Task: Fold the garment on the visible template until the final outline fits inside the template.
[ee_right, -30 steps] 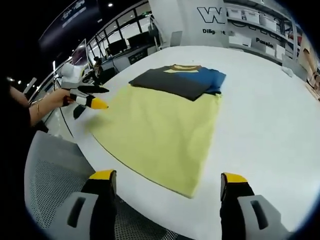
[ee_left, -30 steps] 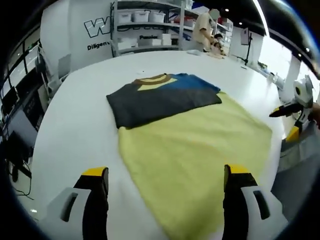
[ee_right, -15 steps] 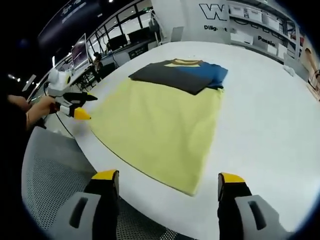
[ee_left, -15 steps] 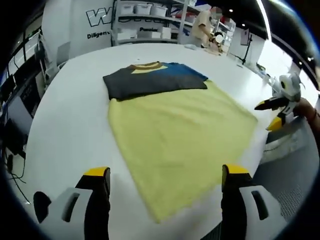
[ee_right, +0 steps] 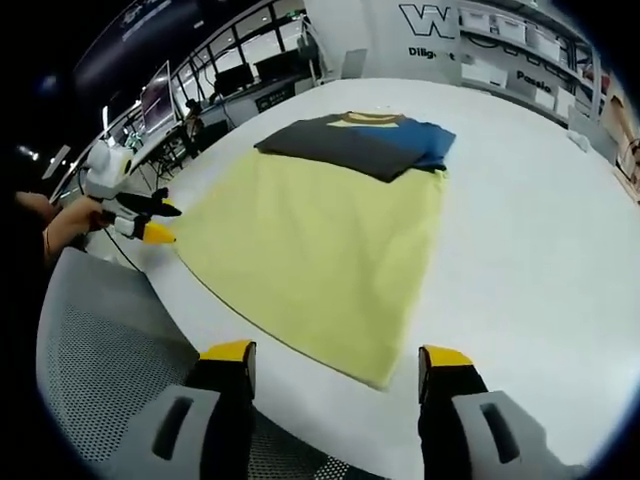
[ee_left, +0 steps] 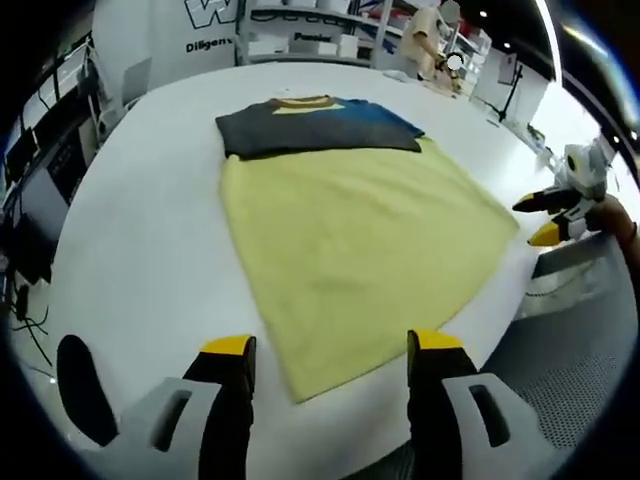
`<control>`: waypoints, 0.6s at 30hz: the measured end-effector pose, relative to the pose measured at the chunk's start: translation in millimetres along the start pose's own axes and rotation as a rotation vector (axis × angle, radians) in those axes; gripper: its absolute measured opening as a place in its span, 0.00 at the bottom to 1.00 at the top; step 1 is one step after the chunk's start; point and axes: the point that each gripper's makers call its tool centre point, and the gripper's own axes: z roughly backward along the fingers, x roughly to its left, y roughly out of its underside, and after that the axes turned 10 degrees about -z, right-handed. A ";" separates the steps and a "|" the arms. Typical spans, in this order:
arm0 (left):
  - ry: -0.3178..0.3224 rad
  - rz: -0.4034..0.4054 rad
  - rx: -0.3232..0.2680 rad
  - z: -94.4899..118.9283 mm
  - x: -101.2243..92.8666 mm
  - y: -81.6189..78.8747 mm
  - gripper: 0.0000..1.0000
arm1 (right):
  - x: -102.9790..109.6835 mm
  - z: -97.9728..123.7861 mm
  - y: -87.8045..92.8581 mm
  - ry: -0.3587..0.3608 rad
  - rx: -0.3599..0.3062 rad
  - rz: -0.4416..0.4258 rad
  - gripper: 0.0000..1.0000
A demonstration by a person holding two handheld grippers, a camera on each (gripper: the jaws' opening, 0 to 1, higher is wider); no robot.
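- The garment (ee_left: 345,235), a shirt, is lying flat on the white surface (ee_left: 140,250); its long yellow-green body is spreading toward the near edge, while its top end, dark grey and blue with a yellow collar, is sitting folded across the far end.
- In the right gripper view the same garment (ee_right: 320,235) is stretching from the dark folded part down to a corner just beside the near edge of the surface (ee_right: 540,260).
- I cannot make out a separate template outline under or around the cloth.
- The left tool (ee_left: 328,350) is hovering over the near hem of the yellow cloth, its two yellow-tipped jaws standing spread apart with nothing between them.
- The right tool (ee_right: 337,355) is hanging just off the near corner of the cloth, jaws likewise parted and holding nothing.
- In the right gripper view the left tool (ee_right: 150,220) is showing at the left, held in a hand (ee_right: 70,222), its tip near the left corner of the cloth.
- In the left gripper view the right tool (ee_left: 555,215) is sitting near the right edge of the surface, apart from the cloth.
- A grey mesh chair (ee_right: 110,350) is standing just beside the near edge.
- Shelves with boxes (ee_left: 300,30) and a standing person (ee_left: 425,40) are showing beyond the far side.
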 end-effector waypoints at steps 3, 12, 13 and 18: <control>0.003 0.004 0.018 3.4 -6.1 5.5 0.52 | -2.8 -1.8 3.3 0.007 0.017 -0.015 0.59; -0.036 0.024 0.058 8.8 -13.9 16.9 0.42 | -13.0 -2.7 2.0 0.044 0.012 -0.038 0.41; -0.036 0.031 0.060 9.7 -12.7 17.9 0.41 | -14.0 -2.7 1.6 0.046 0.009 -0.043 0.37; -0.053 0.110 0.046 12.1 -5.2 20.3 0.31 | -23.0 -3.8 4.9 0.082 0.015 -0.053 0.21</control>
